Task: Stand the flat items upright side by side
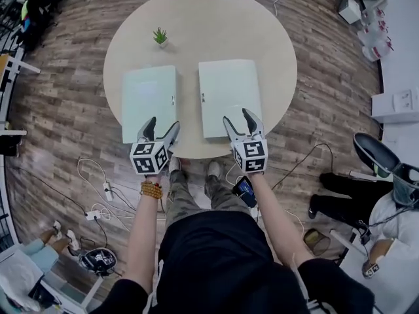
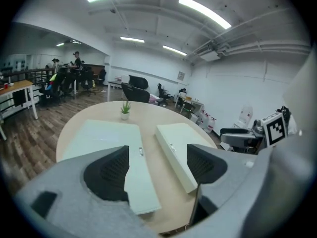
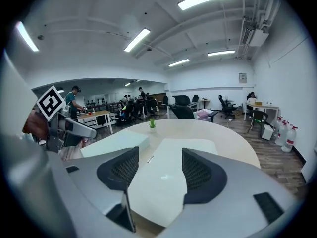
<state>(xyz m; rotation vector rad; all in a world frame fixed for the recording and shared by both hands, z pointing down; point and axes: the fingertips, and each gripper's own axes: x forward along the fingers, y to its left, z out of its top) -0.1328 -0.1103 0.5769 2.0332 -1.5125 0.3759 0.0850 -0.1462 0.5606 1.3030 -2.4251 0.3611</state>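
Two flat pale-green boxes lie side by side on the round beige table [image 1: 216, 25]. The left box [image 1: 149, 102] [image 2: 106, 143] lies in front of my left gripper [image 1: 159, 129] [image 2: 155, 166], which hovers open at the box's near edge. The right box [image 1: 229, 95] [image 3: 166, 170] [image 2: 181, 148] lies in front of my right gripper [image 1: 238, 120] [image 3: 158, 168], also open, just above its near end. Nothing sits between either pair of jaws. Both boxes lie flat with a bare strip of table between them.
A small potted plant [image 1: 160, 37] [image 2: 126, 109] [image 3: 152, 124] stands at the far side of the table. Cables and a power strip [image 1: 98, 213] lie on the wood floor to the left. Another seated person's legs and shoes [image 1: 366, 195] are at the right. Office chairs and desks stand beyond.
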